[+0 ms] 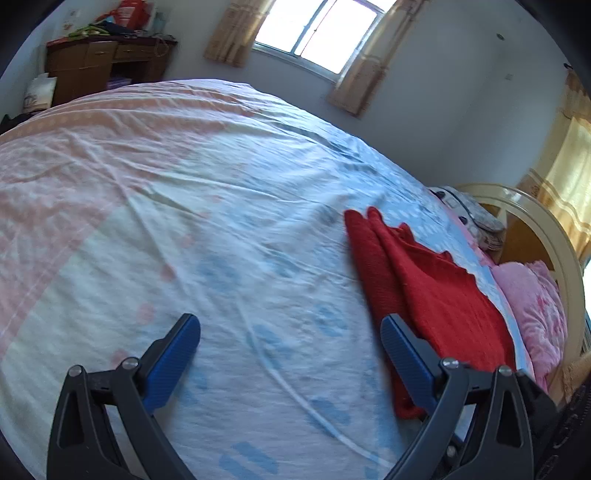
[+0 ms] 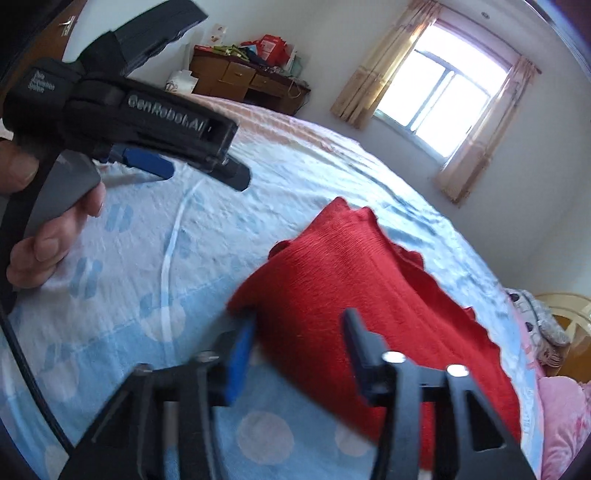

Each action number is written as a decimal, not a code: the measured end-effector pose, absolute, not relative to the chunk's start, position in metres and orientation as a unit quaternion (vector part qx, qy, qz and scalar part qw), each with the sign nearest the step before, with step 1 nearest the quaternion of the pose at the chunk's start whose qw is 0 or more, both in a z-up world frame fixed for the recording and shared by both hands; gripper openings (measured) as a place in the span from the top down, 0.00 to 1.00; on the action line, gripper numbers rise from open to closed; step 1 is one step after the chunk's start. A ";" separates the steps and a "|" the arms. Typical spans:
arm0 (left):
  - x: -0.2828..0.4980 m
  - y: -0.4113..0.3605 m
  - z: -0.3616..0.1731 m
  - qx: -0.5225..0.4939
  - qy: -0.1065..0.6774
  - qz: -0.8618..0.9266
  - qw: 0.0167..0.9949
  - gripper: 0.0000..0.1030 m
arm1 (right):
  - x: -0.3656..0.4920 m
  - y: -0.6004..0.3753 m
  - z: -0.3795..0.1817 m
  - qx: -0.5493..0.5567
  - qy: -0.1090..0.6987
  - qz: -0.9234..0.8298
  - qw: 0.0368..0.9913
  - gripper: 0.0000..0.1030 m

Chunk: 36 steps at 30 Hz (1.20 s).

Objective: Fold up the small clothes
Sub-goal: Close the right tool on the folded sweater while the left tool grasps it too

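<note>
Left wrist view: bedsheet [image 1: 221, 206] under window [image 1: 317, 33], red garment [image 1: 436, 288] flat; both grippers' fingers apart, empty.

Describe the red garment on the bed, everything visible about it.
The red garment is a small knitted piece with a ribbed texture and a scalloped, wavy edge along one side. It lies on the blue-and-white bedsheet, already doubled over in layers, slightly rumpled. The right claw is open around its near edge; contact is unclear. The left claw is open beside it over the sheet, one finger overlapping its edge in view.
</note>
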<state>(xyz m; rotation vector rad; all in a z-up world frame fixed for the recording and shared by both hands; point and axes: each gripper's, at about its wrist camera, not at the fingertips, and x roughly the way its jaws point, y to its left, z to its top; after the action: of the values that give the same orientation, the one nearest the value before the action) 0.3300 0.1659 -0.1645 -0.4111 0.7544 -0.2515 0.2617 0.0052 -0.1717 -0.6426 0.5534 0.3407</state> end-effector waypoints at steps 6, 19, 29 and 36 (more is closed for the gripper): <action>0.346 0.131 -0.152 -0.156 0.371 -0.193 0.895 0.02 | 0.265 -0.002 -0.172 -0.295 0.266 0.166 0.903 0.71; 0.407 0.096 -0.161 -0.186 0.418 -0.232 0.858 0.10 | 0.272 0.000 -0.179 -0.301 0.268 0.154 0.902 0.82; 0.421 0.098 -0.170 -0.209 0.428 -0.240 0.845 0.58 | 0.265 0.012 -0.184 -0.326 0.264 0.145 0.896 0.89; 0.421 0.095 -0.161 -0.220 0.444 -0.244 0.834 0.83 | 0.260 -0.010 -0.157 -0.269 0.272 0.167 0.909 0.93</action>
<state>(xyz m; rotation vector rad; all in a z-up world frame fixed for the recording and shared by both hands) 0.4207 0.0947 -0.1612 -0.4661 0.9397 -0.5169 0.2602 -0.0095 -0.1572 -0.5558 0.5602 0.3447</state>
